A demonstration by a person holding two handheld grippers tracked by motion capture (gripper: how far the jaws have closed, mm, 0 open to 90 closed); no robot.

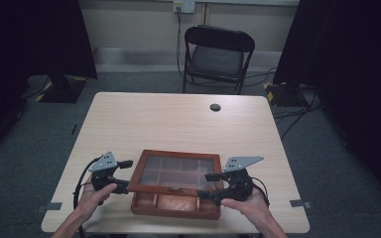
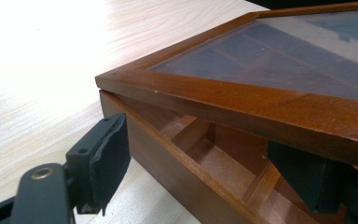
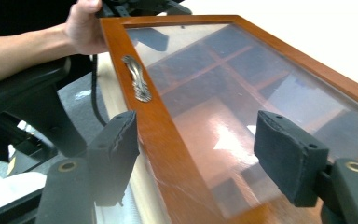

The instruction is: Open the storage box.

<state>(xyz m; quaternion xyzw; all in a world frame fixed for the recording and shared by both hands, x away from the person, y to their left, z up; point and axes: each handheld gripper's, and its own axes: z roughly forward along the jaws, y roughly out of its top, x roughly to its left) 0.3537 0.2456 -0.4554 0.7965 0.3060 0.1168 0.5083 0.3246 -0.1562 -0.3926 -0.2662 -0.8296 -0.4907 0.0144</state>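
While the person's left hand (image 1: 95, 194) sits at the near left of the light wood-grain tabletop (image 1: 178, 119), the left gripper (image 1: 124, 174) with its grey three-cornered plate points at the left side of the reddish-brown wooden compartment box with a glass-paned lid (image 1: 178, 181). In the left gripper view its jaws stand apart: one black pad (image 2: 107, 158) is outside the box's left wall, not touching it, the other is under the raised lid frame, over the compartments. So the left claw straddles the box wall, spread, pressing on nothing I can see. The box sits at the near edge of the table, about centred, between the two grippers. Its lid is part-raised, front edge lifted off the base, dividers visible through the glass. A small metal handle (image 3: 137, 79) sits on the lid's front frame; the right gripper view shows it well. The right gripper (image 1: 209, 185) is at the box's right front corner, held by the right hand (image 1: 248, 203) near the table's near right. Its jaws are wide apart, one pad (image 3: 114, 156) on the outer side of the lid's front frame, the other pad over the glass, neither pressing. Beyond the table's far edge stands a black folding chair (image 1: 218, 57). A small dark round grommet (image 1: 215, 107) is in the tabletop near the far edge.
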